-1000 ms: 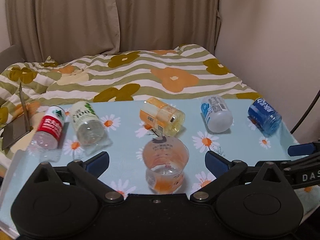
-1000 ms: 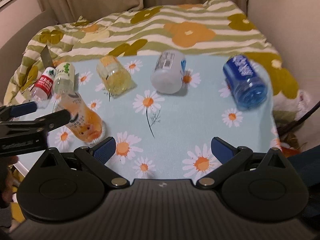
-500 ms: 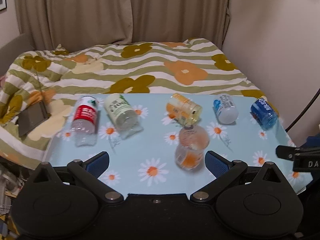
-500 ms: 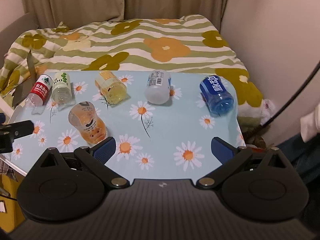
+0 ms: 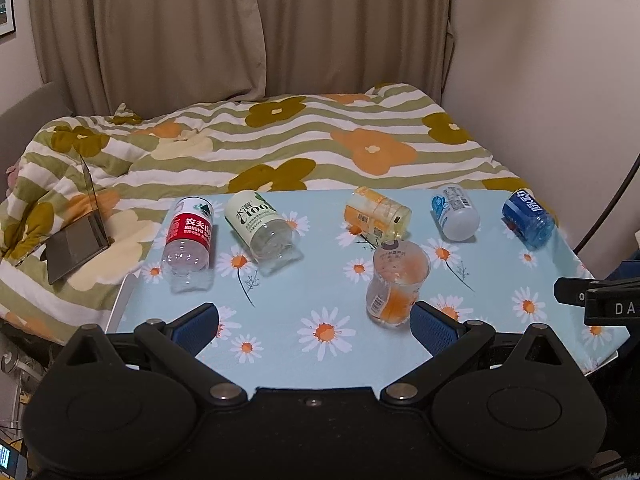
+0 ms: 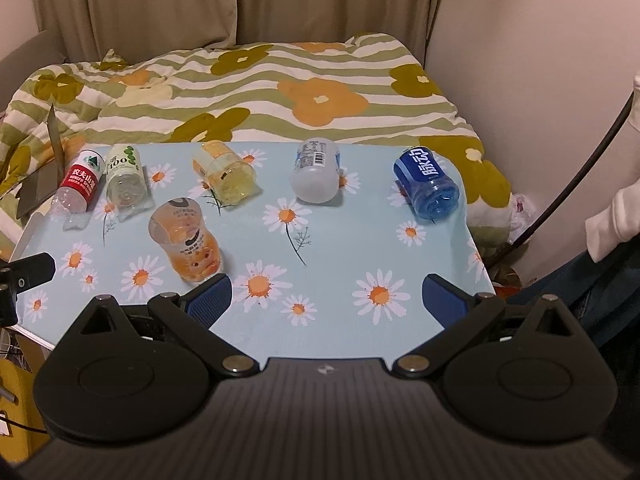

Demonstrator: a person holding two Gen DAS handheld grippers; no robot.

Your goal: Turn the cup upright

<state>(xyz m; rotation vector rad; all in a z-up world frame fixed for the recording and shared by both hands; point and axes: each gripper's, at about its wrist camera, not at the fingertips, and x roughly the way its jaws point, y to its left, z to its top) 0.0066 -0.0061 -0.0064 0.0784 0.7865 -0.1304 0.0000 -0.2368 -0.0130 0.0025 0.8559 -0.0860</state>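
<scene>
A clear cup with an orange print (image 5: 396, 280) stands upright, mouth up, on the daisy-print table (image 5: 304, 344); it also shows in the right wrist view (image 6: 186, 240). Several cut bottle cups lie on their sides along the far edge: red-label (image 5: 188, 236), green-label (image 5: 262, 228), yellow (image 5: 378, 214), white (image 5: 456, 218), blue (image 5: 528, 216). My left gripper (image 5: 314, 318) is open and empty, pulled back from the cup. My right gripper (image 6: 326, 300) is open and empty over the near table edge.
A bed with a striped flower quilt (image 5: 280, 140) lies behind the table. An open laptop (image 5: 78, 236) rests on the quilt at left. Curtains and a wall close the back and right. A black cable (image 6: 580, 184) hangs at right.
Both grippers have drawn back and up from the table. The orange-print cup, close between the left fingers a second ago, now stands free and farther off.
</scene>
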